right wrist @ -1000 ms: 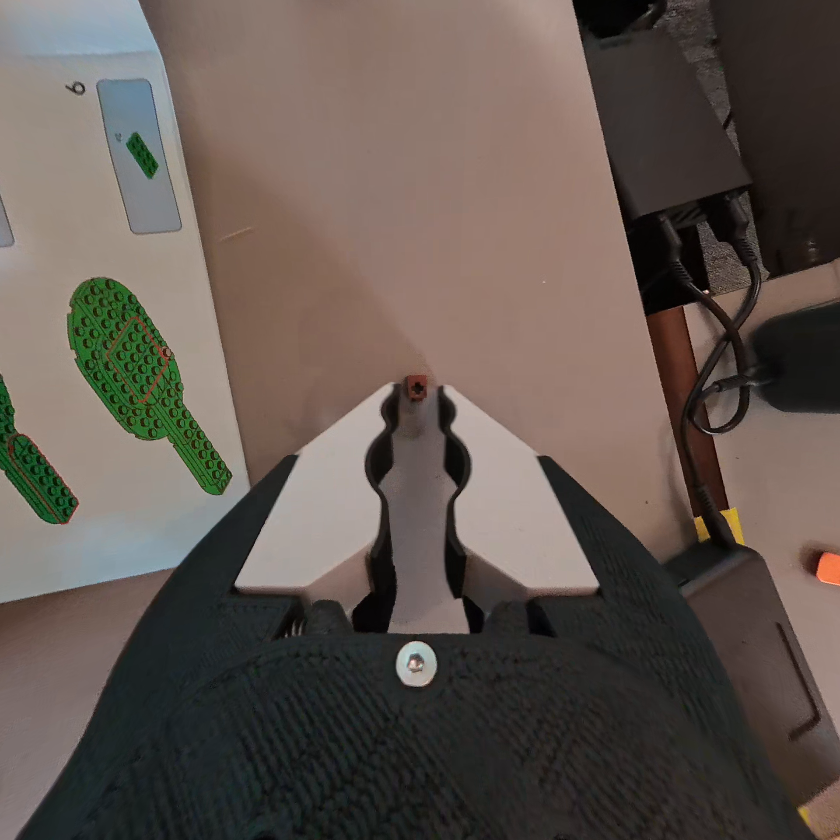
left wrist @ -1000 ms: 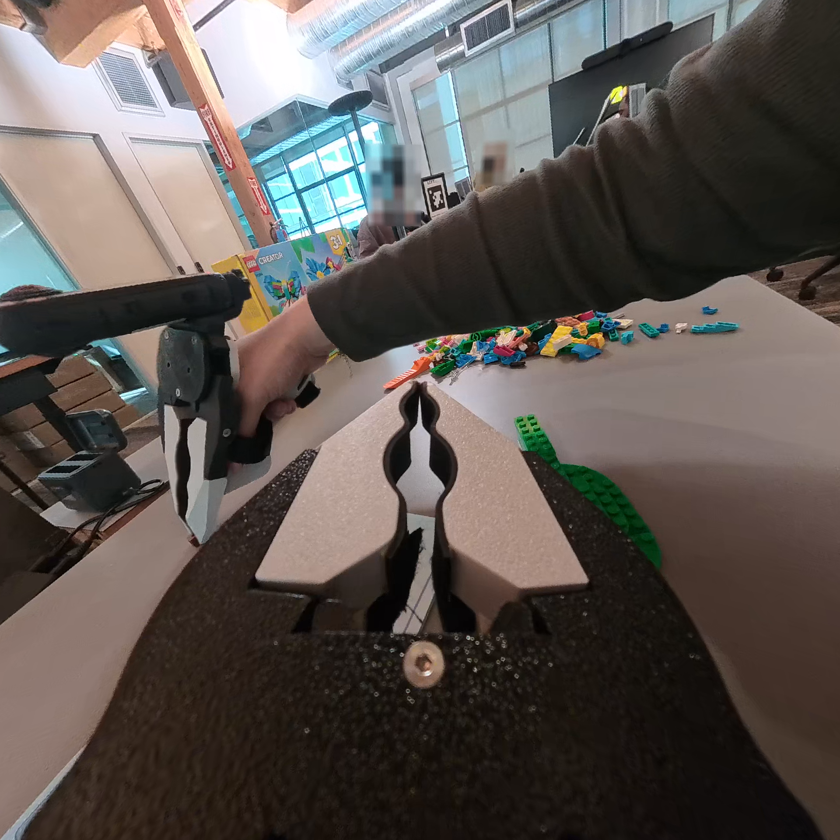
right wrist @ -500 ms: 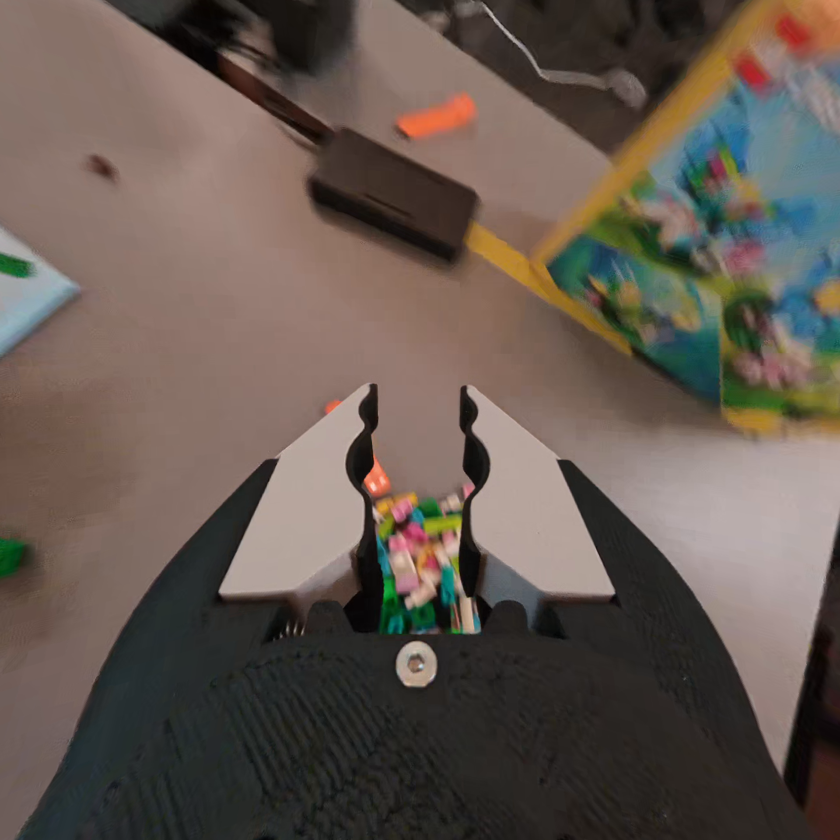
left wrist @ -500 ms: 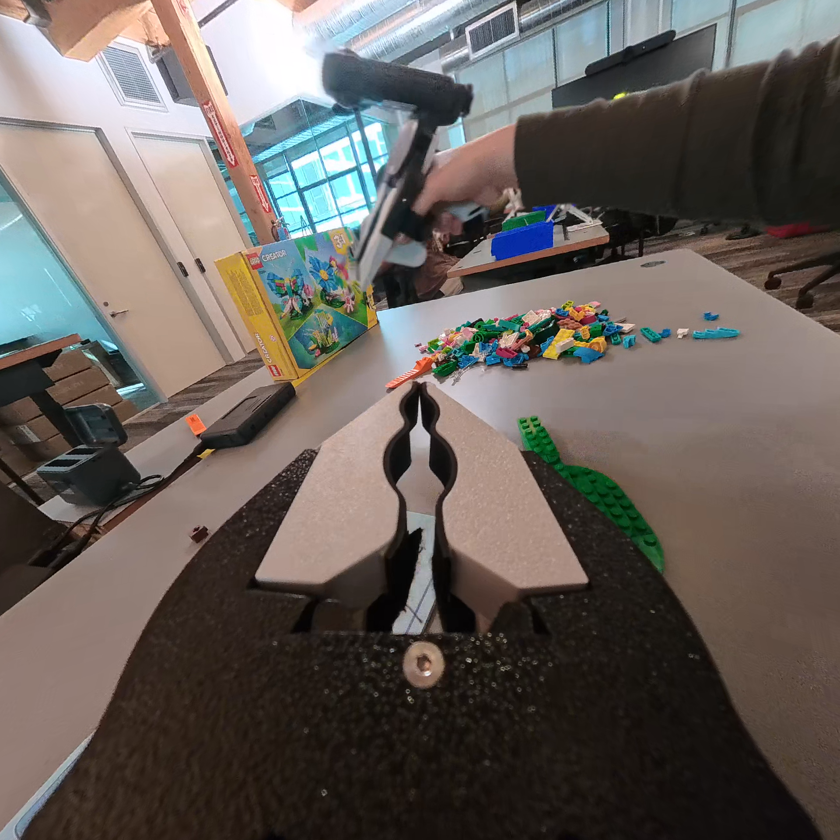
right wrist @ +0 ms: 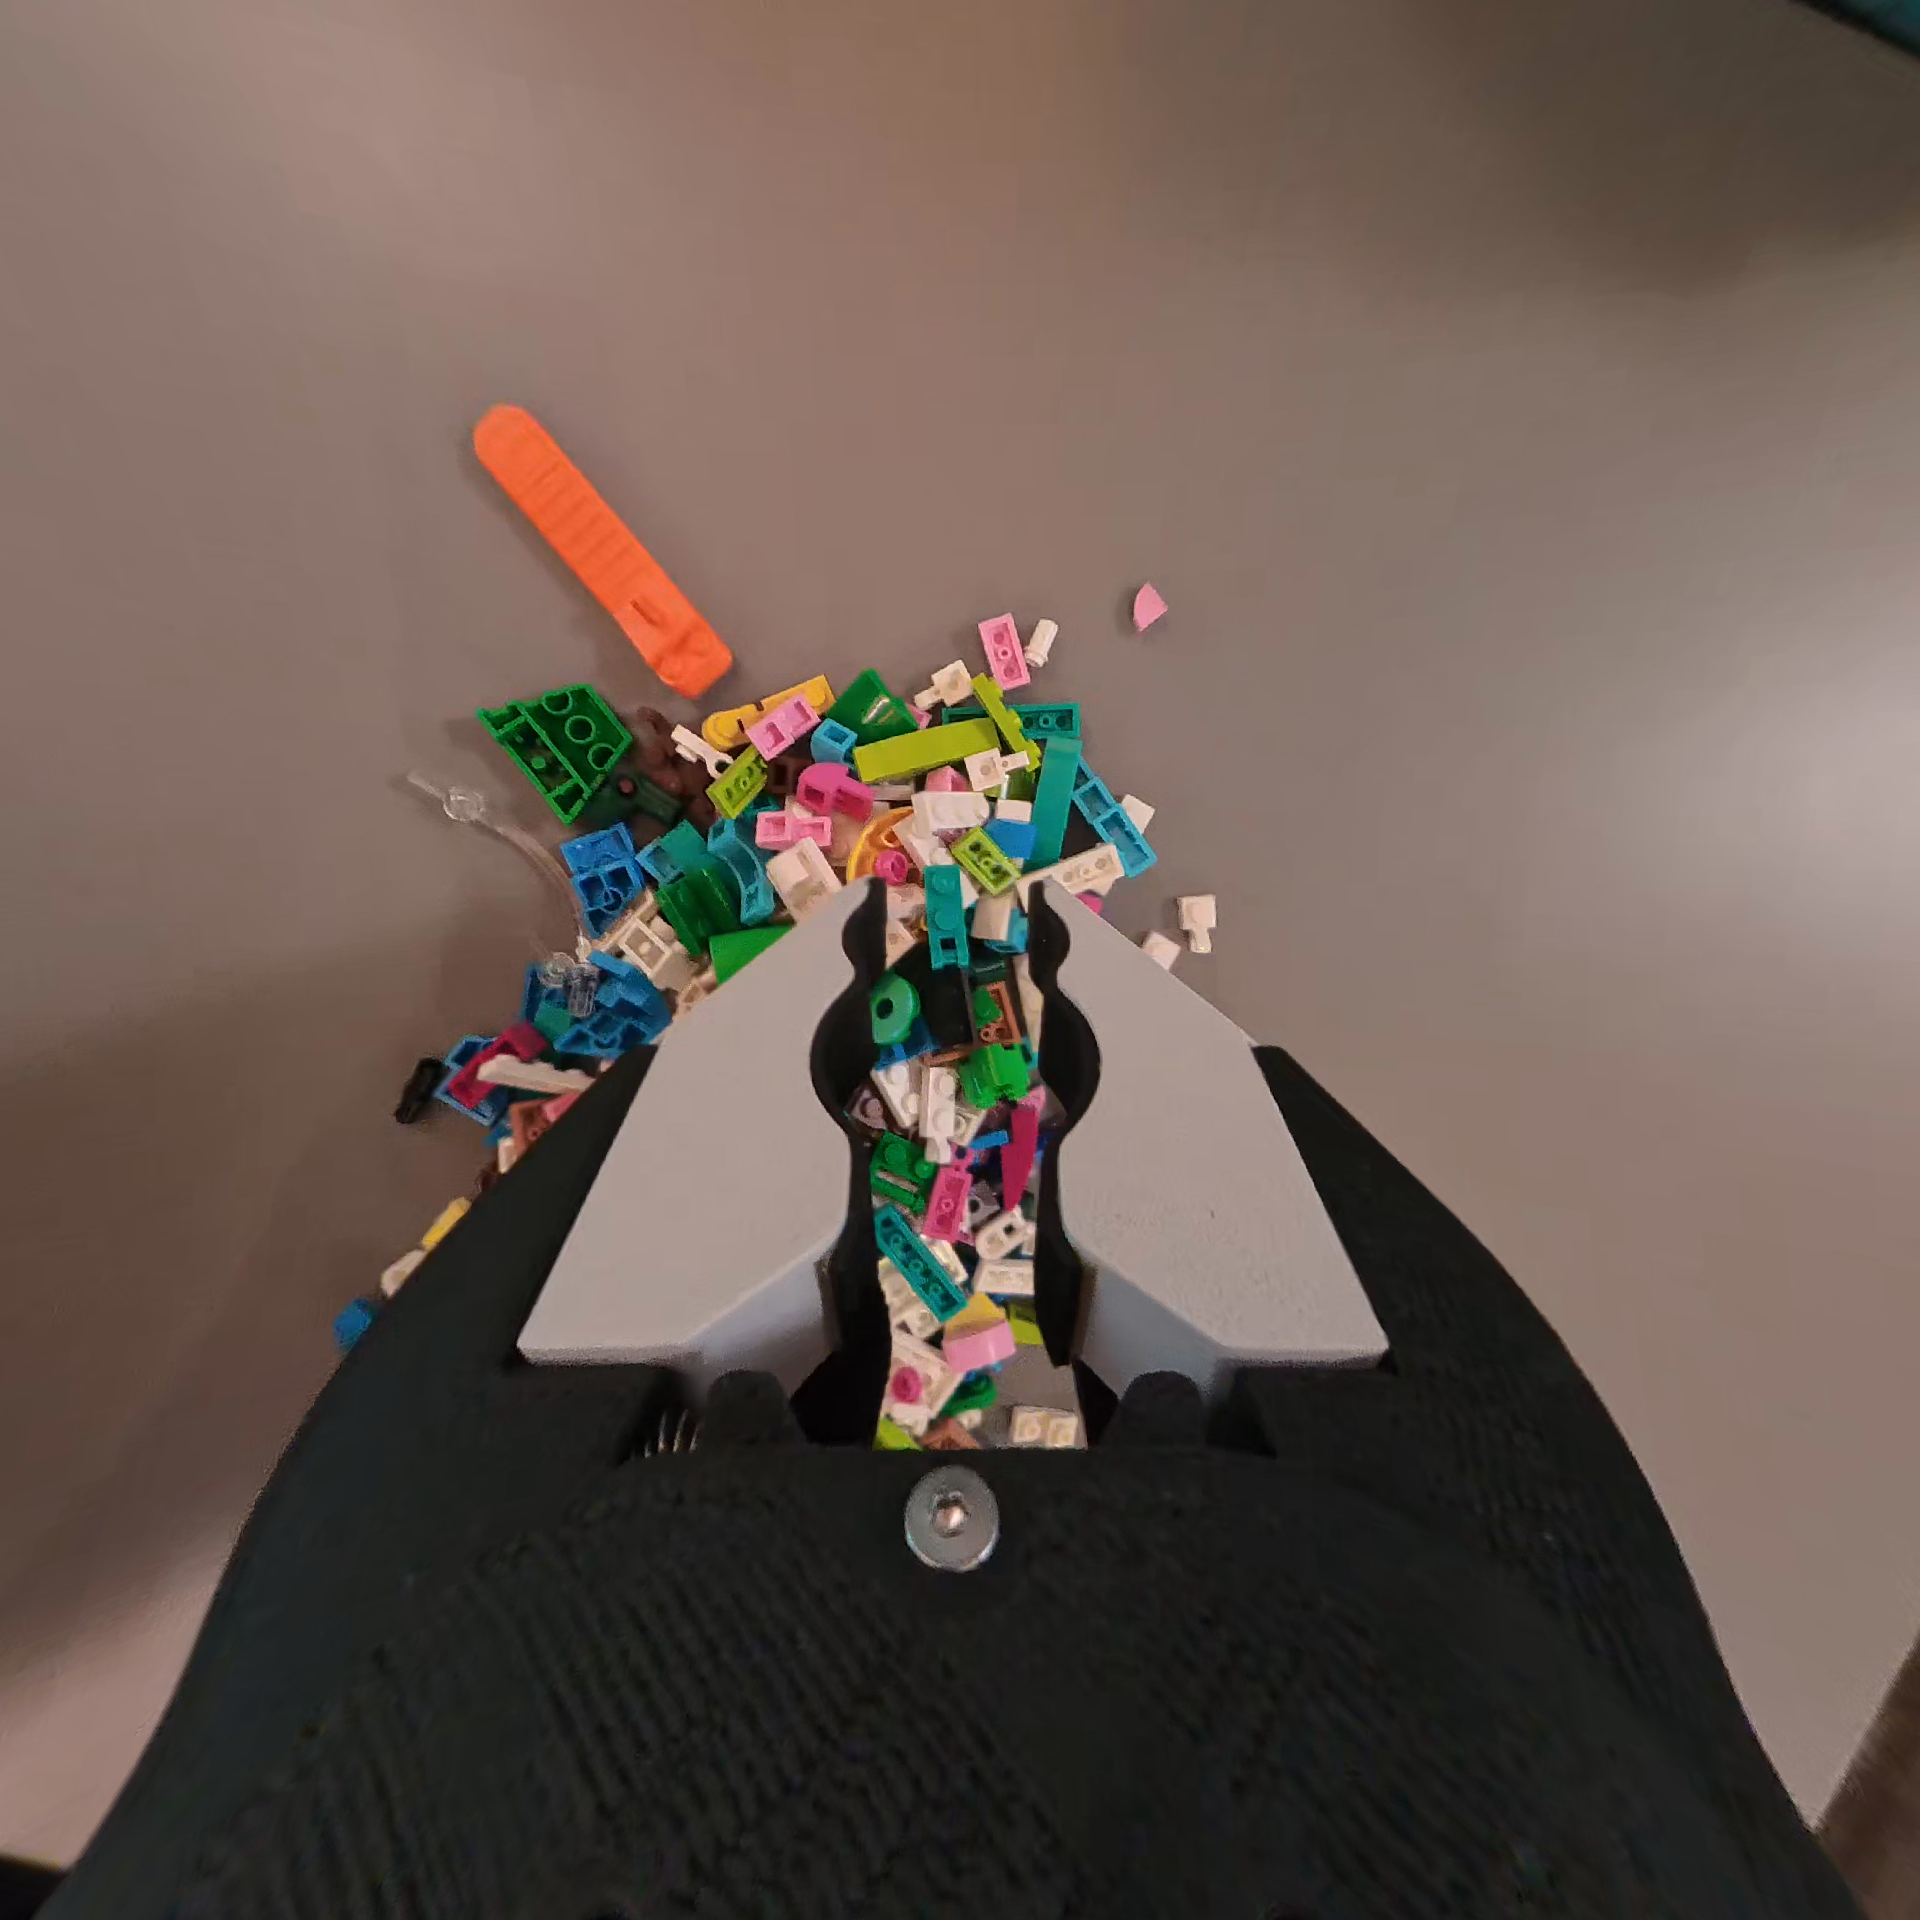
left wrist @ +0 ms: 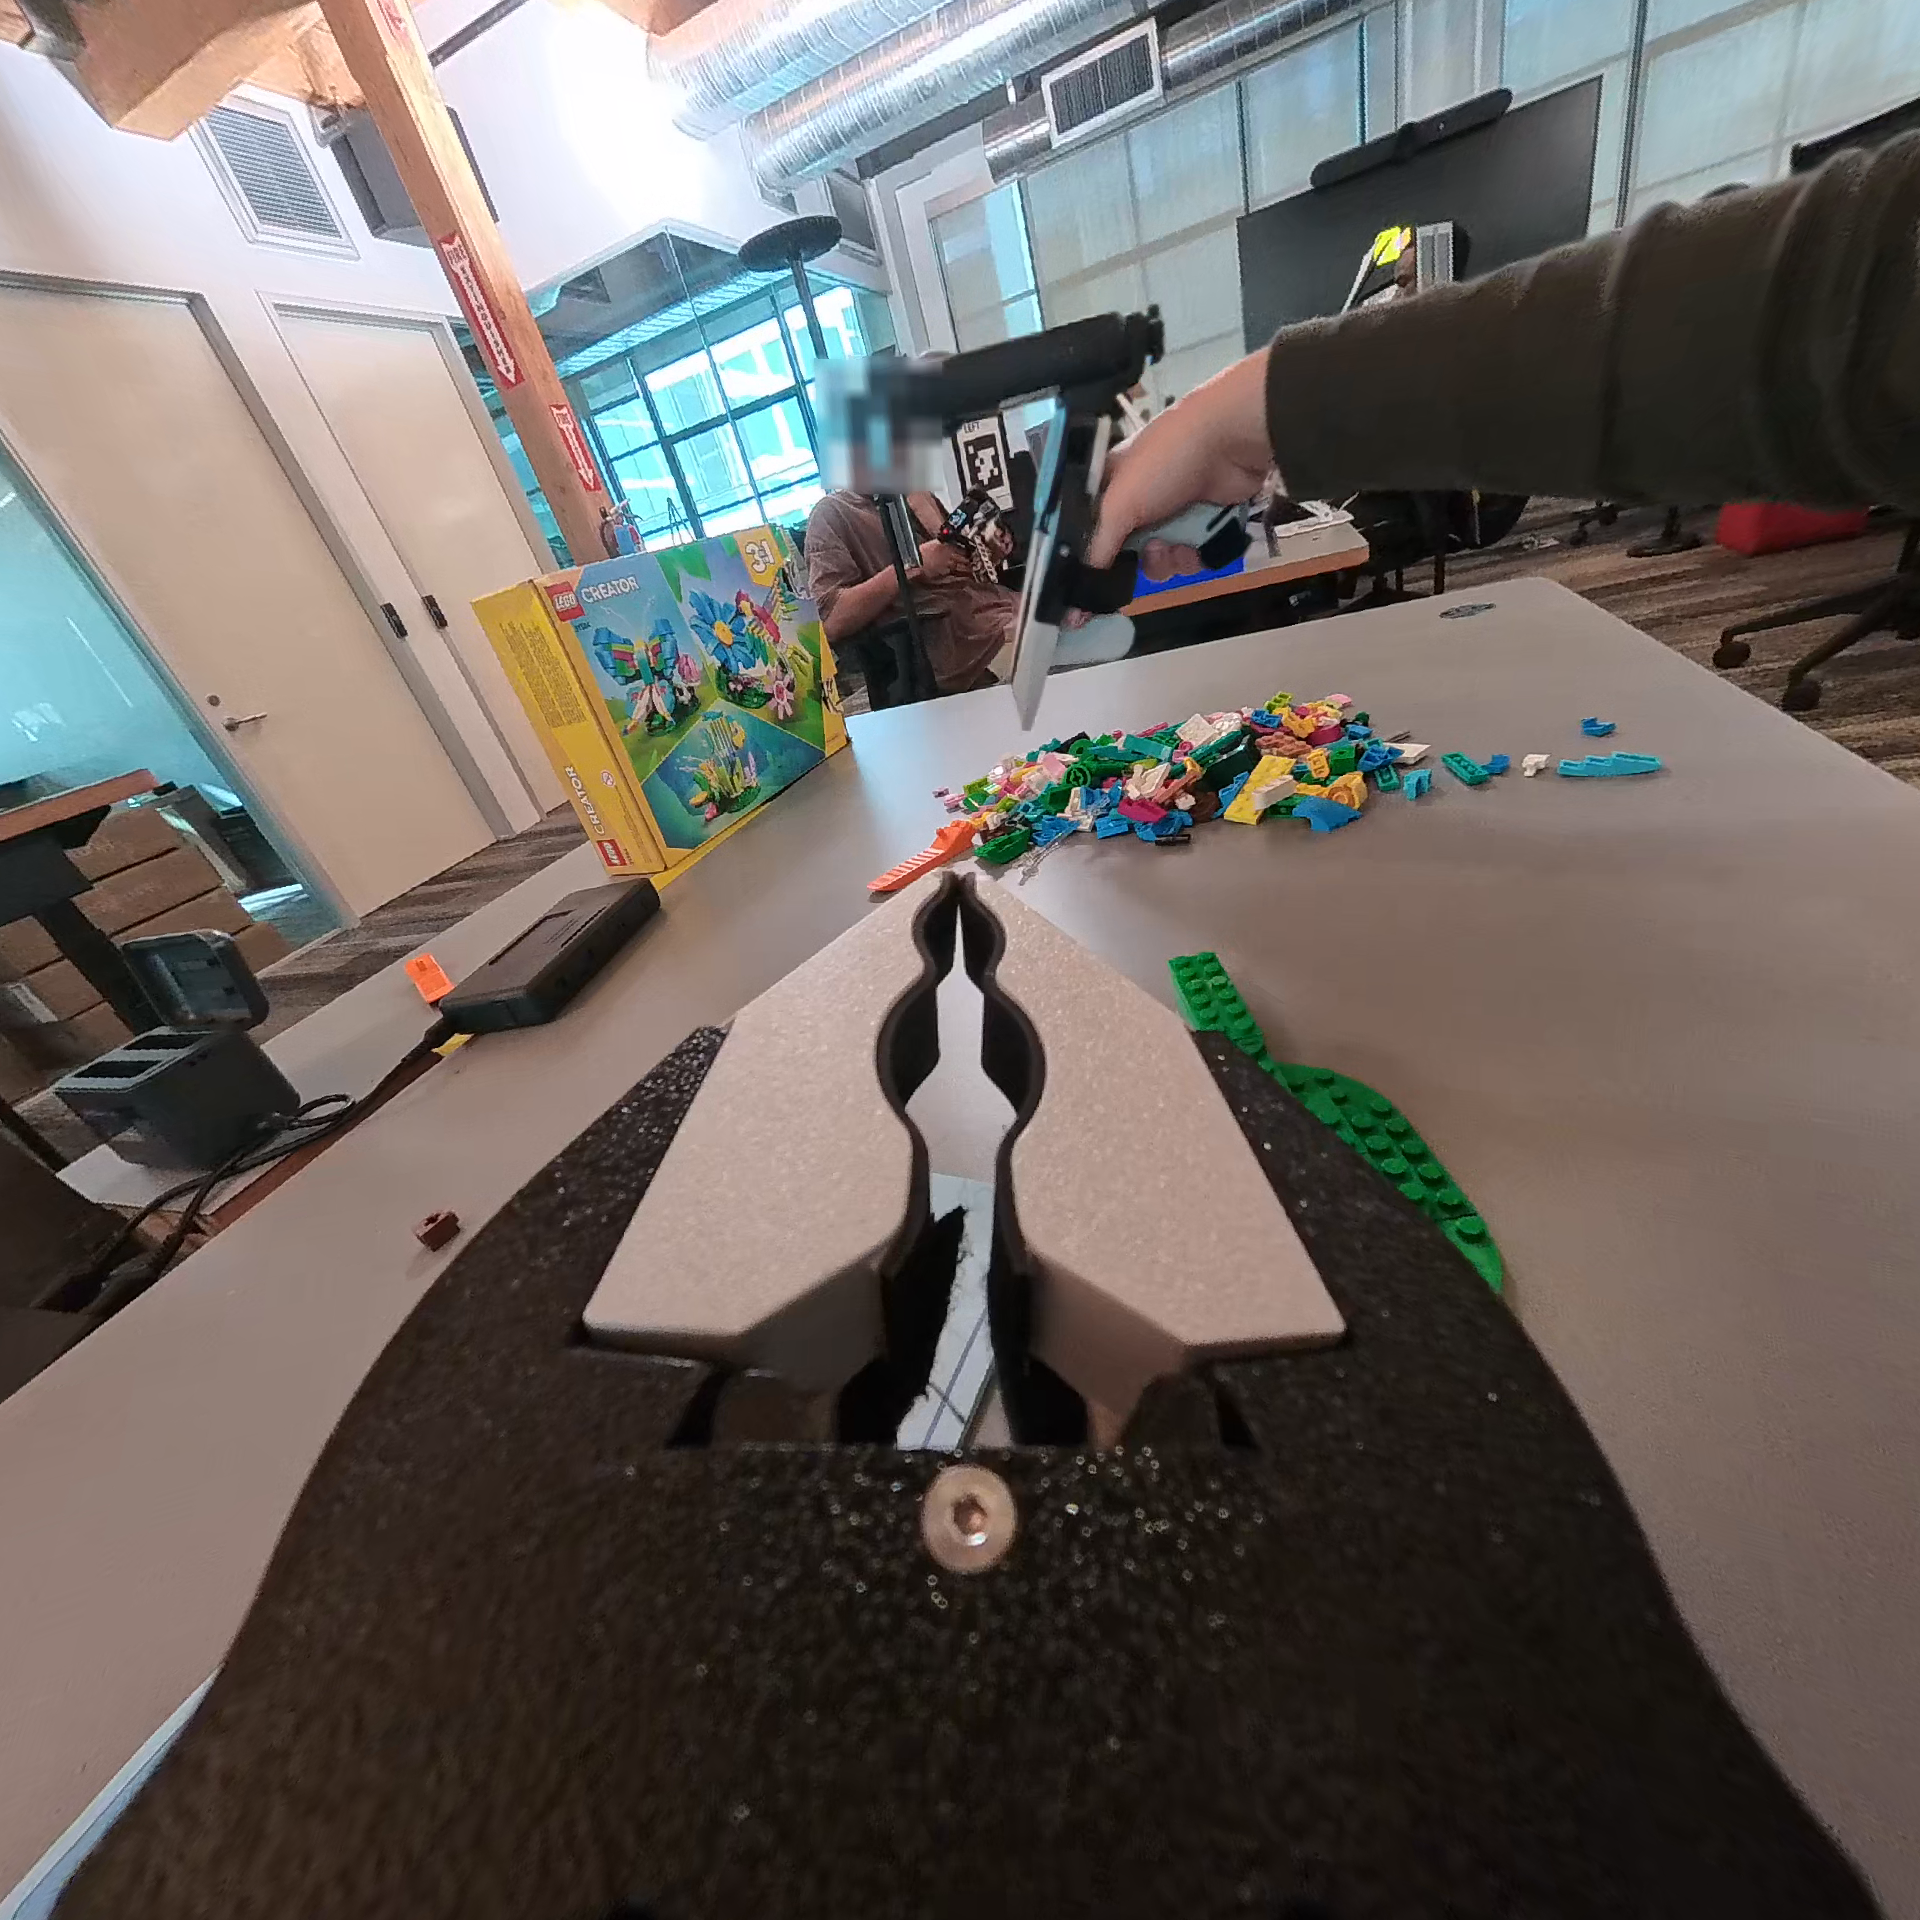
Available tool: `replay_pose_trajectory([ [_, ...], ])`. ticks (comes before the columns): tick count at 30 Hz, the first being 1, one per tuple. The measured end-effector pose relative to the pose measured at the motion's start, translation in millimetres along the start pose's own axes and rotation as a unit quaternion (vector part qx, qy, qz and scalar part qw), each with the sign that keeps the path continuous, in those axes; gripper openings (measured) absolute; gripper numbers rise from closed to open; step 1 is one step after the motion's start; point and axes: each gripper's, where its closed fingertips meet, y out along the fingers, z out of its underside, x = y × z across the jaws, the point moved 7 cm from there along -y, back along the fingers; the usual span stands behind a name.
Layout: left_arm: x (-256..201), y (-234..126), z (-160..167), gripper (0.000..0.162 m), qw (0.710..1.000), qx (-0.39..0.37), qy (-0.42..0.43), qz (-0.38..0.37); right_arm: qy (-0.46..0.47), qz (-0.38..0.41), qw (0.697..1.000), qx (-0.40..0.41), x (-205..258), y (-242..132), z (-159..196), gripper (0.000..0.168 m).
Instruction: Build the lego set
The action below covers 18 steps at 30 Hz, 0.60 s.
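Fingers (right wrist: 1143,1039) of right gripper (right wrist: 956,904) parted above multicoloured brick pile (right wrist: 831,831).

I am working in an open-plan office. Beyond my surface (left wrist: 1558,1039): glass partitions (left wrist: 1195,239), exposed ceiling ducts (left wrist: 883,73), a wall-mounted screen (left wrist: 1413,249), rolling chairs (left wrist: 1829,634), carpeted floor (left wrist: 1714,561).

My right gripper (right wrist: 956,894) hides the near part of the brick pile (right wrist: 831,831). My left gripper (left wrist: 958,894) covers most of the green plate (left wrist: 1371,1132) and a paper sheet (left wrist: 951,1382) under it. The sleeve (left wrist: 1621,343) is cut off at the right edge.
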Motion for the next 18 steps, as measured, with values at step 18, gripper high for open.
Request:
replay_pose_trajectory([
  [18, -1, 0, 0, 0.000, 1.000, 0.001, 0.002, 0.001, -0.092, -0.015, 0.993, -0.068, 43, 5, 50, 0.038],
])
